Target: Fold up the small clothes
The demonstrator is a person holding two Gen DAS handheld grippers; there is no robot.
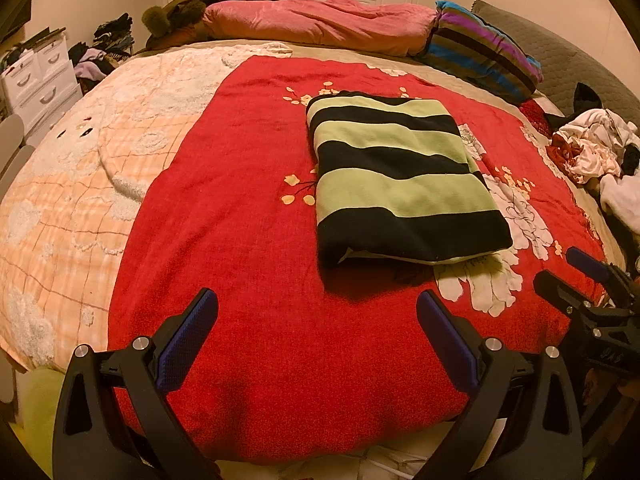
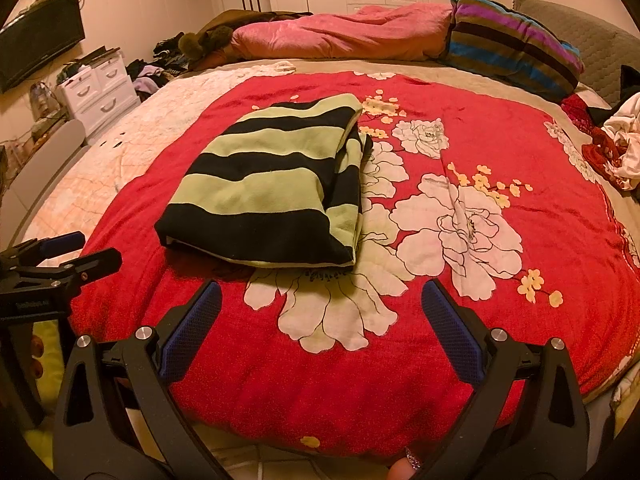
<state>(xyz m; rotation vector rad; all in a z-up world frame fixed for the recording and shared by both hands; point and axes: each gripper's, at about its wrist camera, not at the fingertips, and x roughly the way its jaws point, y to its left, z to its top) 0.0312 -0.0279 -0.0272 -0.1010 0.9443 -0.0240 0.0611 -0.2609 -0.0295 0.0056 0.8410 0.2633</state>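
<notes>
Near edge of the bed: red floral blanket (image 1: 256, 208) lying bare between both grippers and the folded striped garment (image 1: 400, 176), giving open passage. Left gripper (image 1: 318, 312) and right gripper (image 2: 320, 300) both hovering with fingers spread wide, well apart from the garment. Left side: peach quilt (image 1: 80, 168) lying flat, unobstructed. Right side: heap of loose clothes (image 1: 596, 152) crowding the edge. Far end: pink duvet (image 1: 320, 24) and striped pillow (image 1: 480, 48) blocking.
</notes>
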